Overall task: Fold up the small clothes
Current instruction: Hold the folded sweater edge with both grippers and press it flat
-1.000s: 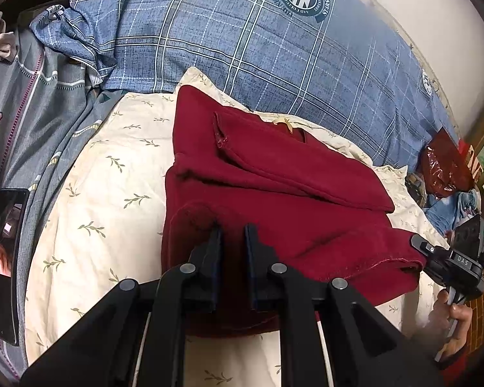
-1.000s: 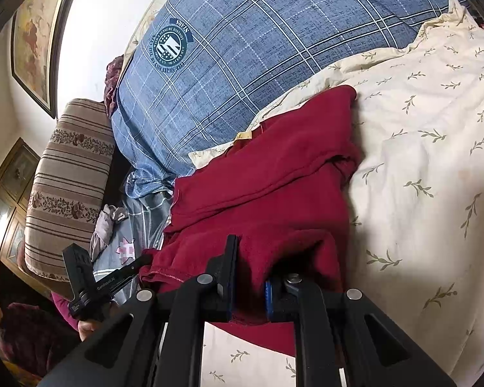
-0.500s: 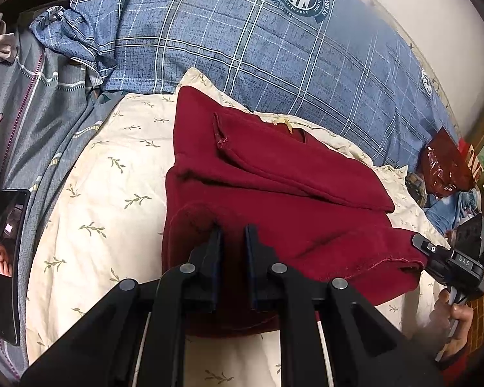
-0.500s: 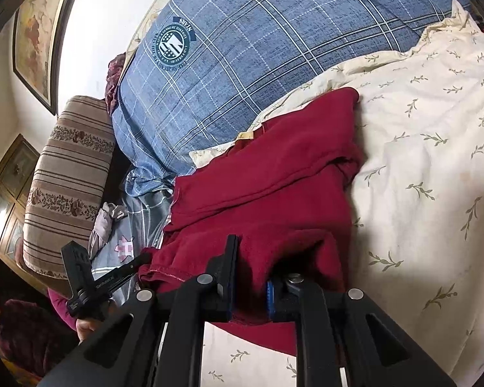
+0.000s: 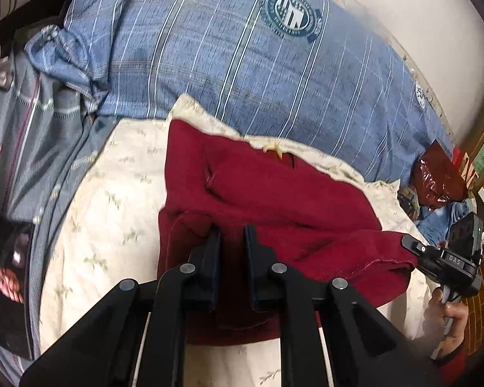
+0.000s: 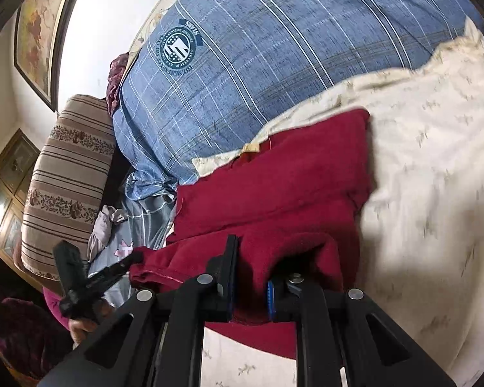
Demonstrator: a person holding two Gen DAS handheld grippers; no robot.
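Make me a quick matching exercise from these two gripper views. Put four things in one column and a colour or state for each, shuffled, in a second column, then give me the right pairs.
Things:
1. red garment
2. plaid pillow
3. leaf-print sheet
4. left gripper

Descriptions:
A. cream, lying under the garment
B. shut on the garment's near edge
C. blue with a round crest
D. dark red, partly folded, pinched at two places

Pairs: 1-D, 2-C, 3-A, 4-B

The right gripper grips the same garment.
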